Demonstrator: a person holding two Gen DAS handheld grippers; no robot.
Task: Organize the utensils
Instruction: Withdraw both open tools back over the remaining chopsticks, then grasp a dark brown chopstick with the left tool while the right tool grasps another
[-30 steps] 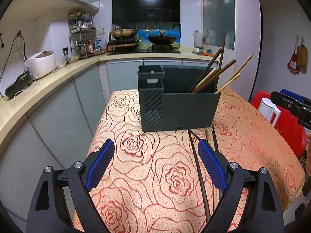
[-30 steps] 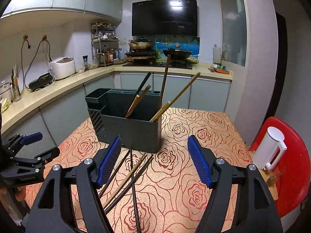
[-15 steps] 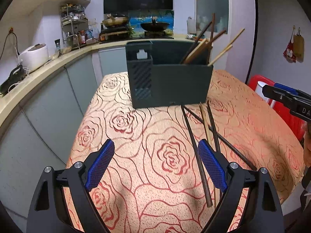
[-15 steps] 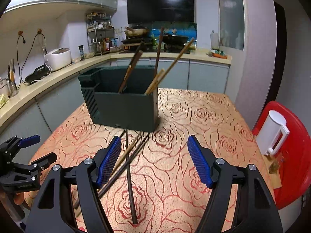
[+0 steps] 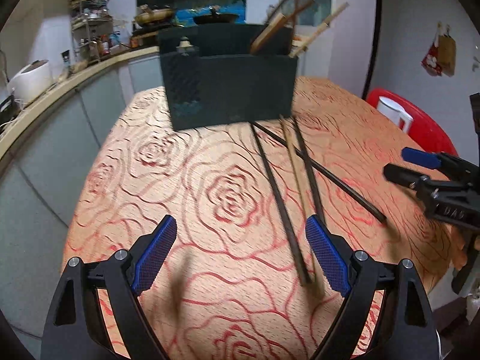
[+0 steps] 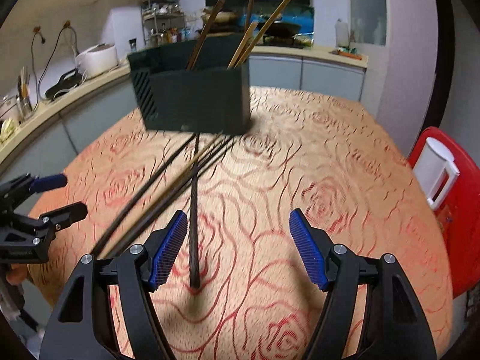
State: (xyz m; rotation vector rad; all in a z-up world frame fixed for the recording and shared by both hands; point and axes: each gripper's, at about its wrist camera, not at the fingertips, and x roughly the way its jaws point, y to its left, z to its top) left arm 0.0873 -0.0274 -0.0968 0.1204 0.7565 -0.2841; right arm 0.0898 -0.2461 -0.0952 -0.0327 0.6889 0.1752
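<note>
A dark utensil holder (image 5: 228, 87) stands on the rose-patterned table (image 5: 150, 186), with several chopsticks (image 5: 270, 30) leaning in its right compartment; it also shows in the right wrist view (image 6: 195, 99). Several loose chopsticks (image 5: 282, 192) lie on the cloth in front of it, fanned out; they also show in the right wrist view (image 6: 192, 210). My left gripper (image 5: 240, 255) is open and empty, low over the table, left of the loose chopsticks. My right gripper (image 6: 237, 249) is open and empty, with one dark chopstick (image 6: 194, 225) just inside its left pad.
A red stool (image 6: 444, 198) with a white jug (image 6: 438, 171) stands right of the table. A kitchen counter (image 5: 60, 84) with a rice cooker (image 5: 30, 78) runs along the left. The other gripper shows at each view's edge (image 5: 444, 189) (image 6: 33, 219).
Both grippers have dropped lower and moved forward over the table toward the loose chopsticks. The holder now sits higher in both views. Both stay open.
</note>
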